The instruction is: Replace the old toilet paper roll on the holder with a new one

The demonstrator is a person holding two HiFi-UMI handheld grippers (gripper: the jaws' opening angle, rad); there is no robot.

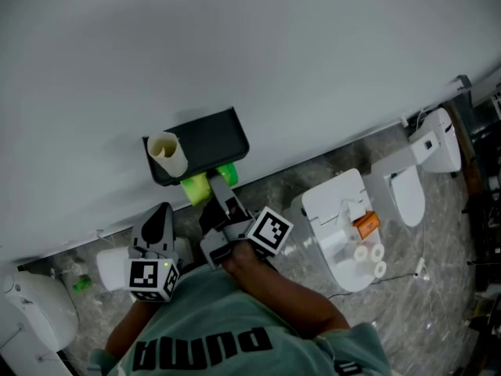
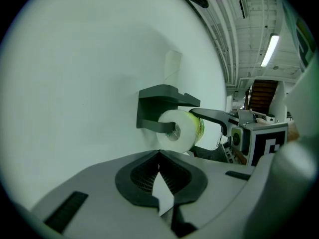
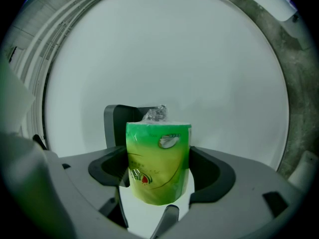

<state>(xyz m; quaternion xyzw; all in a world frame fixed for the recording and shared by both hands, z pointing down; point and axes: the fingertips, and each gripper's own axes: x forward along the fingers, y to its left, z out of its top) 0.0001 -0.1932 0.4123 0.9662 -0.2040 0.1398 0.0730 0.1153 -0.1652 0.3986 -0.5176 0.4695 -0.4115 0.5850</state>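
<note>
The right hand-held gripper [image 3: 159,176] squeezes the green new roll [image 3: 158,153]. Push it straight and level along the holder bar [image 2: 154,127] at mid-frame. The left hand-held gripper [image 2: 159,171] is closed, empty.

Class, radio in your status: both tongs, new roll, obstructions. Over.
Left tongs shut, empty. Right tongs shut on green-wrapped roll at the holder arm. Old tube sits on holder top, not blocking.

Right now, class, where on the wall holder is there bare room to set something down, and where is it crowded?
The shelf top is bare from the cardboard tube at its left end to its right end. Beneath it is crowded: the right gripper holds the green-wrapped roll there, the left gripper nearby.
</note>
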